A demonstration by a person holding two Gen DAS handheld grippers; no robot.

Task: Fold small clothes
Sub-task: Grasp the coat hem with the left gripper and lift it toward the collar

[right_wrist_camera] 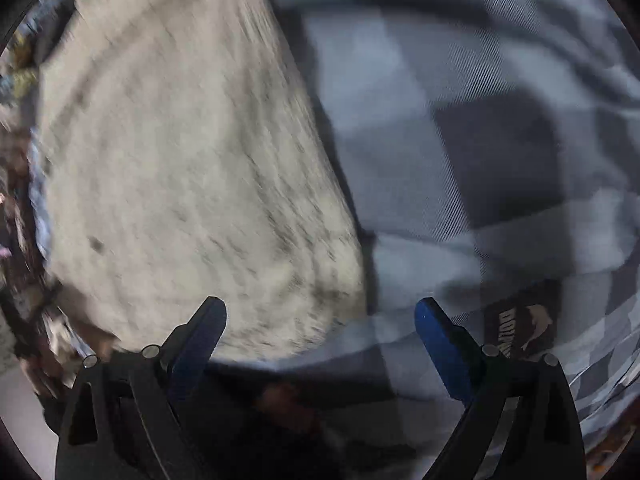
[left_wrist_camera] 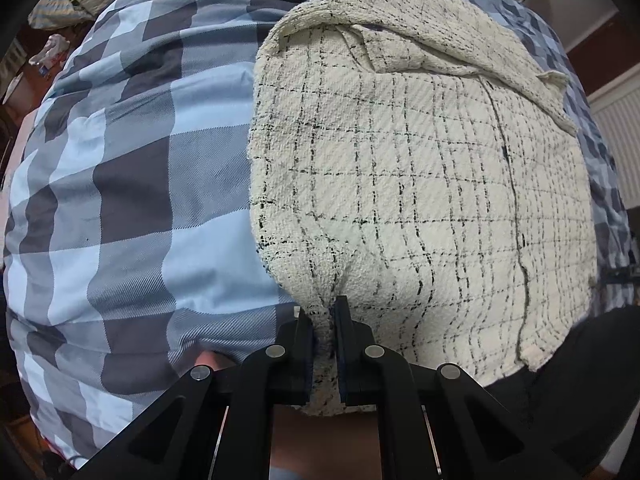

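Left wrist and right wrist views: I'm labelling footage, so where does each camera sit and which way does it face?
Left wrist: on the left claw, facing steeply down at the cream checked garment on the blue plaid bedding; its fingers pinch the garment's near edge.
Right wrist: on the right claw, facing down, blurred; jaws wide apart over the garment's edge.
Shared: garment and bedding.

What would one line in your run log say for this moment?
left tongs: shut on cream checked garment | right tongs: open, empty, over garment edge | surface: blue plaid bedding
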